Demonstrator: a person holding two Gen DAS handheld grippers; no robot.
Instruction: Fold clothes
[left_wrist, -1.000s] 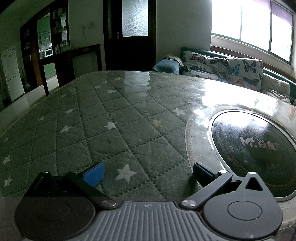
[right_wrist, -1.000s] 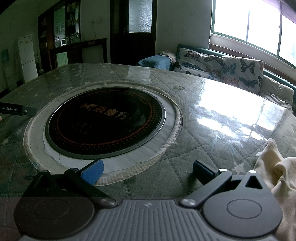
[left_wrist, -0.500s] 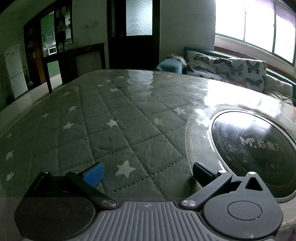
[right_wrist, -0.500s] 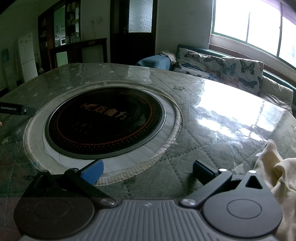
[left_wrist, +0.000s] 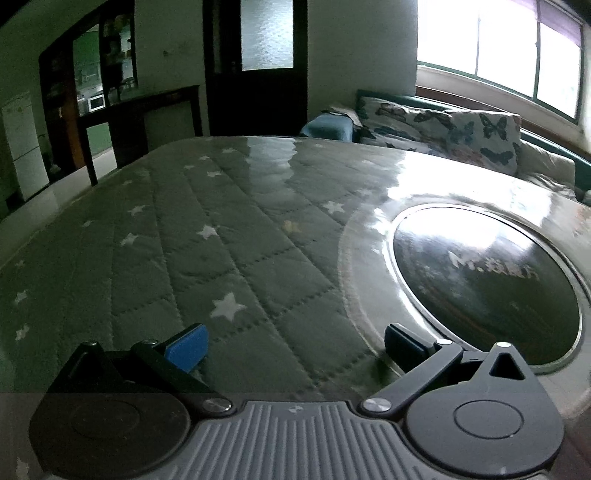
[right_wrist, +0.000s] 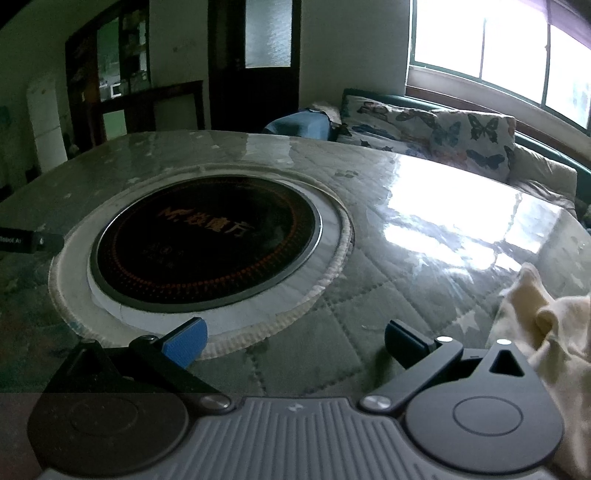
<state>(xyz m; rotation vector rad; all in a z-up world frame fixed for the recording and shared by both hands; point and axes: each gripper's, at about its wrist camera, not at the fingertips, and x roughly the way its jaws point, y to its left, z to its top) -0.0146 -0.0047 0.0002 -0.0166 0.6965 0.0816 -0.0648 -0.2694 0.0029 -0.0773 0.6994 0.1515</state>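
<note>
Meanwhile, the left gripper (left_wrist: 295, 341) has been swung slightly leftward, jaws apart and empty; the right gripper (right_wrist: 293, 339) is likewise spread and empty; the cream garment (right_wrist: 546, 332), crumpled at three o'clock on the quilted table (right_wrist: 424, 221), remains ungrasped.

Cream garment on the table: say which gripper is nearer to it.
Right. The cream garment lies just right of the open right gripper. The open left gripper is beyond the round black cooktop, garment out of its view.

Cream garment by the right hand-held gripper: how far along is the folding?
Nothing looks folded. The crumpled cream garment lies bunched on the quilted green star-patterned table cover. Neither the right hand-held gripper nor the left hand-held gripper holds anything; both are open. Grasping, spreading and folding remain.
</note>
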